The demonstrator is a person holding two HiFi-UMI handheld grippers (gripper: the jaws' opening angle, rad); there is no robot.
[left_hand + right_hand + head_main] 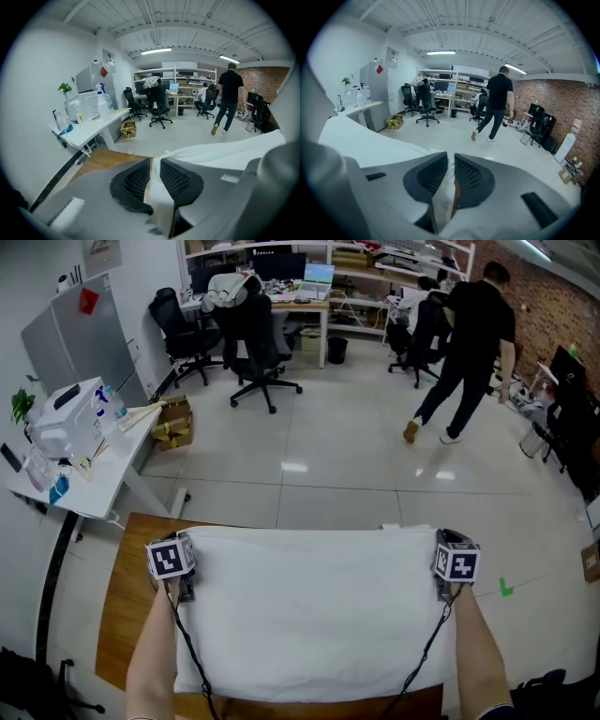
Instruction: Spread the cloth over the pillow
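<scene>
Cloth (309, 615) lies flat and white across the wooden worktop (127, 615), its long axis running from 9 to 3 o'clock in the head view. It rises in a soft, padded swell, so I judge that the pillow is underneath and fully covered; none of the pillow itself shows. The near edge hangs toward 6 o'clock and the far edge runs straight between the two grippers.

The left gripper (155, 161) sits at the cloth's far corner, at about 10 o'clock. Its jaws stand slightly apart. A fold of the cloth's edge lies between them with a brown sliver of worktop showing beside it, so the pads do not seem to press. From these jaws the sheet runs off toward 3 o'clock.

The right gripper (451, 157) sits at the opposite far corner, at about 2 o'clock, level with the left one. Its jaws are likewise a little spread, with a loose fold of cloth in the gap and a brown strip beside it. Here the sheet runs off toward 9 o'clock.

The spreading looks all but done. Each hand is at its own corner, neither nearer than the other. The coming move turns on the folds lying in the gaps: the jaws should draw off outward, away from the cloth's middle, or they may drag a corner askew.
</scene>
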